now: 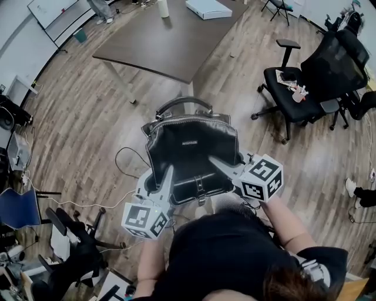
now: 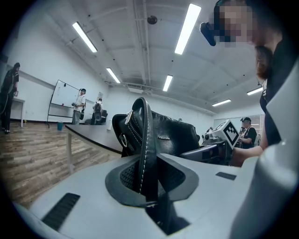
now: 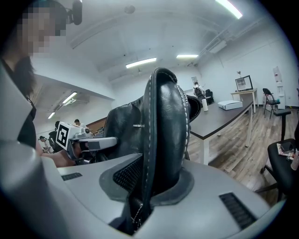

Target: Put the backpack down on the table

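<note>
**Two claws holding the backpack [image 1: 191, 147] up**

The left claw [image 1: 168, 171] is pinching its left edge; the right claw [image 1: 212, 159] is pinching its right edge. The backpack is hanging, apparently over the floor [image 1: 88, 129], the counter [image 1: 170, 41] well apart at twelve o'clock.

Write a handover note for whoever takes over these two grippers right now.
The left gripper is shut on the left side edge of the backpack.
The right gripper is shut on its right side edge.
The backpack, black, hangs in the air between both grippers, over the wooden floor.
The table stands ahead, beyond the backpack; a white box lies at its far end.
Done: backpack gripped and off the ground.
Left: carry it forward, lower it onto a bare part of the table, then open both grippers.
</note>
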{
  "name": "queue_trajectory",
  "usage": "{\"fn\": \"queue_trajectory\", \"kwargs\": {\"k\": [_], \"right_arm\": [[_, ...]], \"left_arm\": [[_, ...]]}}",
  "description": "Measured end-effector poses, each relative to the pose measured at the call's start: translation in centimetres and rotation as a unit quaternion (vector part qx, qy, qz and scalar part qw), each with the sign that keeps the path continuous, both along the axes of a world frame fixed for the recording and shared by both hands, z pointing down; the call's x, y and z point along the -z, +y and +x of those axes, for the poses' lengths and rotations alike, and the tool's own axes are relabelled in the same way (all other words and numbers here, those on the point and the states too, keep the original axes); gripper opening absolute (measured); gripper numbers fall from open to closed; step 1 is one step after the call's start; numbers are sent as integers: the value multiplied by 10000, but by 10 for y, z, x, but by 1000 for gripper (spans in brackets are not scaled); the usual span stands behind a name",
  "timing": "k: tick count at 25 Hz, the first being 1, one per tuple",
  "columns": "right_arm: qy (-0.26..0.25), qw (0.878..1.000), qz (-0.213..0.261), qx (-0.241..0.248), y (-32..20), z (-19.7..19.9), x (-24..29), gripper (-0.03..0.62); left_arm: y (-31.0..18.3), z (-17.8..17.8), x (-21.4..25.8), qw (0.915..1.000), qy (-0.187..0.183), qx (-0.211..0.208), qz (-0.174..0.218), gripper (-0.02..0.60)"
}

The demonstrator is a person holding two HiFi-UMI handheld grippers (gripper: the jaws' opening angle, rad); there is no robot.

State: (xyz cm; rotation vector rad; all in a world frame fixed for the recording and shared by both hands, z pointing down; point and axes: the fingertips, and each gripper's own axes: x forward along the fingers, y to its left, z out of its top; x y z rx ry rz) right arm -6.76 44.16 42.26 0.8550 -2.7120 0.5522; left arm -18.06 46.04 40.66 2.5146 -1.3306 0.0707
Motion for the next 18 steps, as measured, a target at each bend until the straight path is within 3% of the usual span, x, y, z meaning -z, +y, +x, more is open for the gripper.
{"fn": "queue_trajectory", "kwargs": {"k": [18], "right_arm": [[-54,9995,-114,297,-146,79,-2,80]], "left_arm": [[-141,80,-2,9993,-61,322,-173,75]]}}
